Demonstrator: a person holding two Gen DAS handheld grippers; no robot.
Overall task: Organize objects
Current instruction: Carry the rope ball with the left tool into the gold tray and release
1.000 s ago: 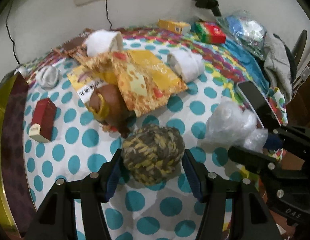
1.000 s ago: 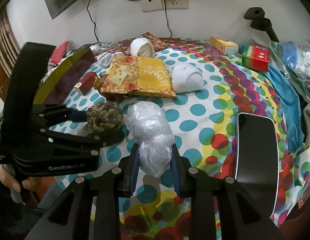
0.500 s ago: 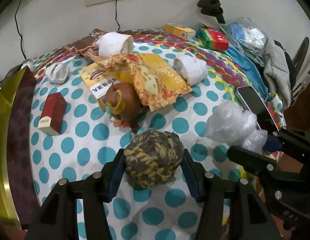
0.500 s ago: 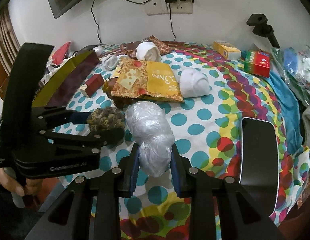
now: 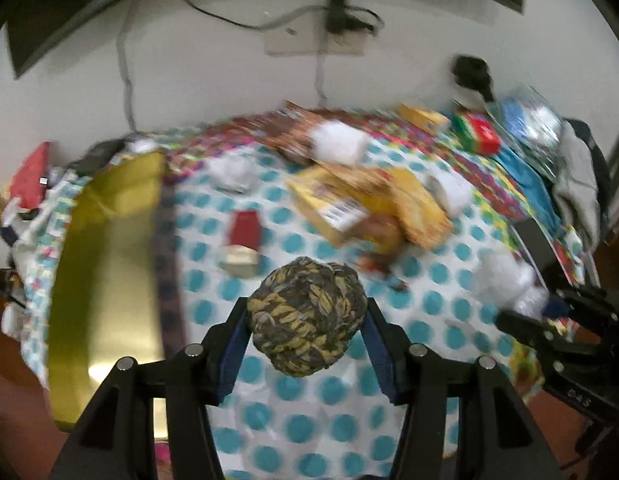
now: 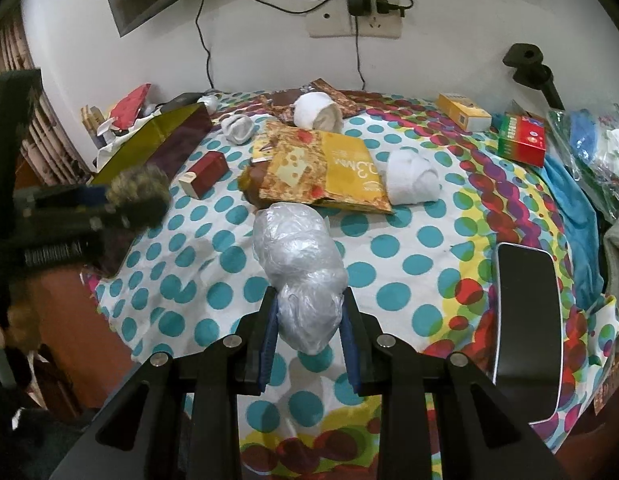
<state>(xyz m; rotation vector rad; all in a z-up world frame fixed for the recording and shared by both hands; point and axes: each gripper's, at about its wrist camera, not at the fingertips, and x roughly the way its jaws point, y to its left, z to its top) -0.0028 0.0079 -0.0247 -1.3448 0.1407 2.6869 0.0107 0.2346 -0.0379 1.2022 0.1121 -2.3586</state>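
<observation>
My left gripper (image 5: 305, 316) is shut on a yellow-and-grey woven rope ball (image 5: 307, 318) and holds it above the polka-dot table. It also shows blurred at the left of the right wrist view (image 6: 137, 188). My right gripper (image 6: 309, 312) is shut on a crumpled clear plastic bag (image 6: 299, 264), held above the near part of the cloth. That bag and the right gripper (image 5: 549, 312) appear at the right of the left wrist view. A gold open box (image 5: 105, 264) lies at the table's left edge.
On the cloth lie a red box (image 6: 203, 174), yellow snack packets (image 6: 321, 168), white rolled socks (image 6: 411, 176), a yellow box (image 6: 463, 112), a red-green box (image 6: 523, 140) and a phone (image 6: 527, 328). A wall socket with cables (image 6: 355, 20) is behind.
My left gripper has lifted the rope ball and swung left toward the gold box; its view is blurred. My right gripper has risen slightly with the plastic bag.
</observation>
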